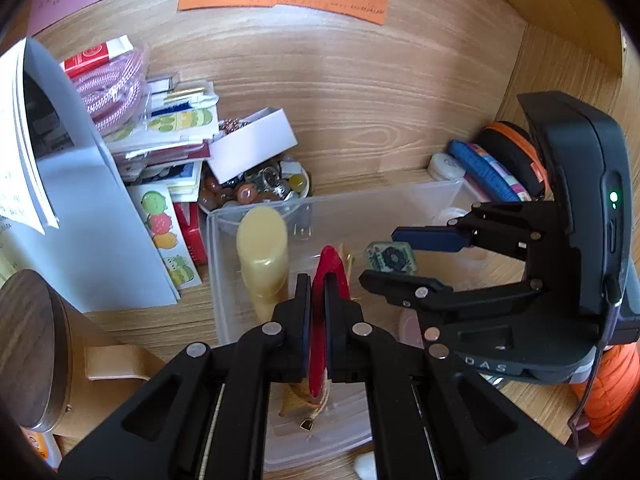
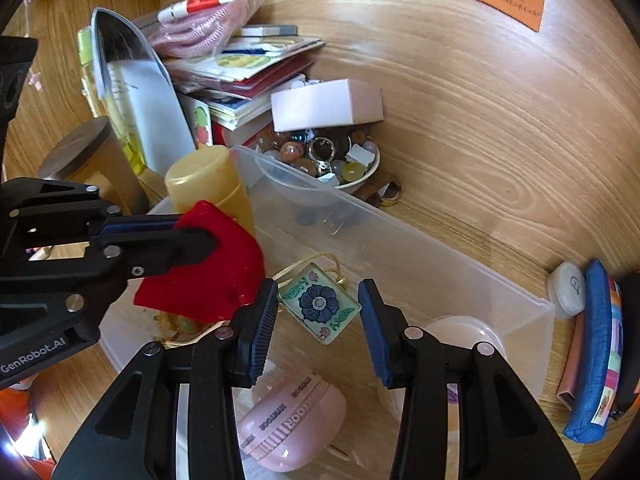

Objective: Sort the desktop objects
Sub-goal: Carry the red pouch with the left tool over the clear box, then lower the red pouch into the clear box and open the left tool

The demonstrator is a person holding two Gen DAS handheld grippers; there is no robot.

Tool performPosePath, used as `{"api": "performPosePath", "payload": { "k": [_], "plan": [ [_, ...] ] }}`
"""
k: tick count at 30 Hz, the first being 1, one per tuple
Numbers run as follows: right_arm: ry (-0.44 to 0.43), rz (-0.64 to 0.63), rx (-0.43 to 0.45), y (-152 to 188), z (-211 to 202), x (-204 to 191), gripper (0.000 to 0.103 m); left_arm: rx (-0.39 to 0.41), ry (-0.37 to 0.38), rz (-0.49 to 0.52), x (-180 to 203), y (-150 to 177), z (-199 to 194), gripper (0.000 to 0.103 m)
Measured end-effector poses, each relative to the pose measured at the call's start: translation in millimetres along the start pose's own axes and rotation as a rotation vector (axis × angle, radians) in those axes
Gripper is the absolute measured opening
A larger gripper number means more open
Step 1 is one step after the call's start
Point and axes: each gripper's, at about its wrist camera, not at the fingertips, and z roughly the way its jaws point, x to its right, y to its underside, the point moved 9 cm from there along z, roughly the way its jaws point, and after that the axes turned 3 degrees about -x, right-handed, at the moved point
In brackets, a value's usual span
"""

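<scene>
A clear plastic box (image 1: pixel 214 272) (image 2: pixel 400 248) stands on the wooden desk. My left gripper (image 1: pixel 318 282) (image 2: pixel 200 230) hovers over it, shut on a red cloth pouch (image 1: pixel 330 264) (image 2: pixel 216 272) that sticks out past the pads. To its right, my right gripper (image 2: pixel 318 320) (image 1: pixel 380 258) is shut on a small glass pendant (image 2: pixel 320 304) (image 1: pixel 392 258) with a blue flower. Its yellow cord (image 2: pixel 320 258) trails behind it. Inside the box are a tall yellow bottle (image 1: pixel 262 252) (image 2: pixel 208 180) and a pink round case (image 2: pixel 292 420).
Behind the box sits a bowl of beads and rings (image 2: pixel 320 156) (image 1: pixel 256 190) under a white carton (image 2: pixel 326 106). A pile of booklets (image 2: pixel 248 68) and a wood-lidded jar (image 1: pixel 28 352) crowd the left. A blue pencil case (image 2: pixel 596 352) lies at the right.
</scene>
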Motion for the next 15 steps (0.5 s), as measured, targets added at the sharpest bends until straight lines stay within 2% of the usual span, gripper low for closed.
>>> {"api": "performPosePath", "payload": {
  "k": [8, 15],
  "plan": [
    [0.043, -0.029, -0.052, 1.8, 13.3, -0.2, 0.038, -0.031, -0.004, 0.038, 3.0, 8.9, 7.4, 0.004],
    [0.066, -0.048, -0.09, 2.8, 17.3, 0.0, 0.038, -0.032, -0.052, 0.06, 1.0, 9.1, 12.1, 0.015]
  ]
}}
